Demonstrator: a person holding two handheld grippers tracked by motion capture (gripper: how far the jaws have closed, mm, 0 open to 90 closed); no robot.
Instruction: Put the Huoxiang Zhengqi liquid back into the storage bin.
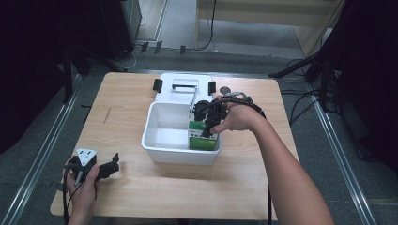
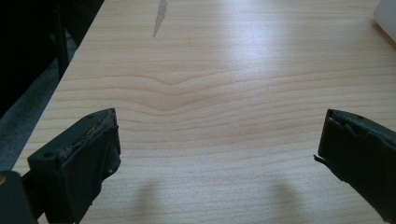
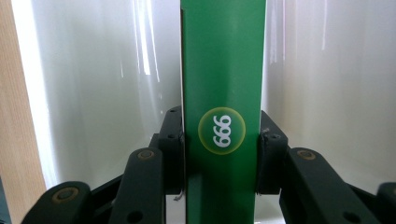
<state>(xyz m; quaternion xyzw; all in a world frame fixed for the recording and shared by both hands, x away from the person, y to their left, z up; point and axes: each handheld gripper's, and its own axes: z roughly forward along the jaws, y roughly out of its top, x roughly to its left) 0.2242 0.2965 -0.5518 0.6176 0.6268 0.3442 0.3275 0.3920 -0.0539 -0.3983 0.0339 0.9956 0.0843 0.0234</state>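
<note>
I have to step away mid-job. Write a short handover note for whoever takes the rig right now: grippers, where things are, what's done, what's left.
Right gripper: shut on the green box, fingers pressing both its sides, box upright inside the white bin at its right end.
Left gripper: open, holding nothing, low over the wooden table at the near left.
Done: box gripped and inside the bin.
Left: probably set it down, release, and withdraw.
</note>
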